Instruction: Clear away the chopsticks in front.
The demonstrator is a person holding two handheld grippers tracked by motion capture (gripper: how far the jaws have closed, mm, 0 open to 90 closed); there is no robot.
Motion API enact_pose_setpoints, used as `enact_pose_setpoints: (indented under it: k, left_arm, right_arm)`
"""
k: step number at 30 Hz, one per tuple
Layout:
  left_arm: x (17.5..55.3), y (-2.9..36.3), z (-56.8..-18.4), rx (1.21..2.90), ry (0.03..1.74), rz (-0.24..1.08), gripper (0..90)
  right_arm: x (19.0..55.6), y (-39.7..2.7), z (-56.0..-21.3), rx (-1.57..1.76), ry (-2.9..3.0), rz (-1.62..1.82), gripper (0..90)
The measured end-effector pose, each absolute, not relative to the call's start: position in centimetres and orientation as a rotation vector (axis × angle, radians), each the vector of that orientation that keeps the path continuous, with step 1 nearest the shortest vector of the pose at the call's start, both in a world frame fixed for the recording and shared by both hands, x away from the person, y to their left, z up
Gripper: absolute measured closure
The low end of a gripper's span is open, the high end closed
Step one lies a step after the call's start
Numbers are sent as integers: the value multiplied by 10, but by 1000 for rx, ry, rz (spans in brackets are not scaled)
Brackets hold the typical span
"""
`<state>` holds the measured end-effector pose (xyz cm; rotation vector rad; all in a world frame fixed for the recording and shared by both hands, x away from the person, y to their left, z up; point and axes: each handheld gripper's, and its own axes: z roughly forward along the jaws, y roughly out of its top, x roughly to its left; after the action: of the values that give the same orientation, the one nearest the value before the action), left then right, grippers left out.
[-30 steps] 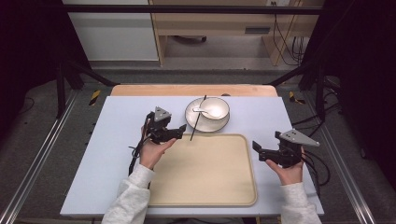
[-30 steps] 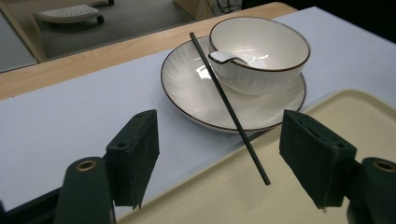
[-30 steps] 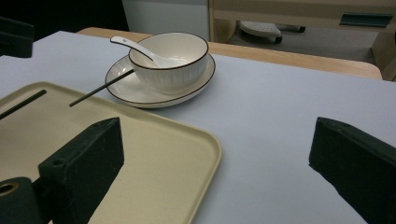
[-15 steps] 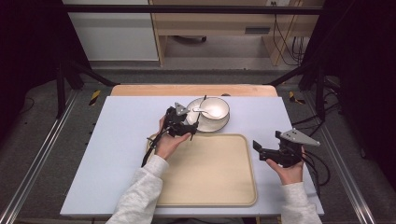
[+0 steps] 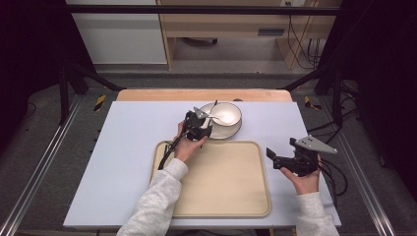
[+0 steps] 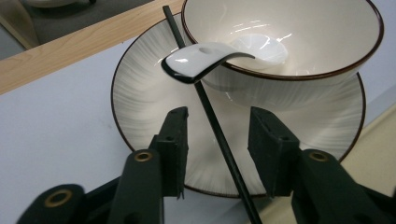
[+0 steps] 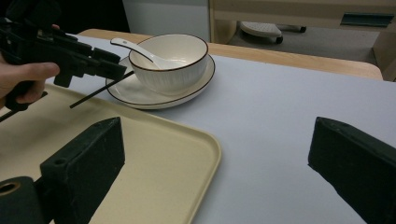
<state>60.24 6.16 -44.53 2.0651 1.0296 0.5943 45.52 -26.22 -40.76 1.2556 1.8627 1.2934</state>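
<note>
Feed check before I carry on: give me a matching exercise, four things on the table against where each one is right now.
Things:
1. chopstick
2. spoon
3. bowl
4. tray

Places:
A. on the plate
B. bare, on the mat in front of the plate
C. between the left gripper jaws, not yet pinched
D. scoop in the bowl, handle over its rim

Pairs: 1-C, 2-D, 3-A, 4-B
</note>
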Motion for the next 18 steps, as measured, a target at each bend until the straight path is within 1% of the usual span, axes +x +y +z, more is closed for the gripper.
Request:
enact_pose_setpoints:
  k: [1, 2, 5, 6, 8, 11, 12, 13, 14, 18]
  left_arm:
    - [604, 60, -446, 2064, 1031, 597, 585]
    - [605, 59, -448, 2054, 1041, 597, 614]
    - [609, 59, -451, 2055, 1057, 590, 663]
    - [610, 59, -453, 2065, 1060, 586, 663]
    - [611, 58, -455, 2064, 1068, 574, 709]
    - [613, 56, -456, 2078, 1063, 570, 737]
    - [613, 55, -456, 2078, 1063, 573, 768]
    - [613, 54, -456, 2080, 1068, 576, 768]
    - [614, 53, -456, 2077, 1077, 582, 798]
    - [615, 54, -456, 2057, 1116, 594, 833]
  right_arm:
    - [455, -262, -408, 1256, 1863, 1293, 42]
    - [455, -263, -407, 1250, 1864, 1297, 42]
    - [455, -263, -407, 1257, 1858, 1303, 43]
    - [455, -263, -407, 1255, 1857, 1303, 43]
    - [455, -263, -407, 1256, 1857, 1305, 44]
    - [455, -263, -407, 1256, 1860, 1302, 44]
    - [455, -263, -407, 1255, 1860, 1301, 44]
    - [455, -263, -407, 1255, 1860, 1301, 44]
    - [455, -263, -407, 1256, 1857, 1302, 45]
    - [455, -263, -407, 1252, 1865, 1298, 45]
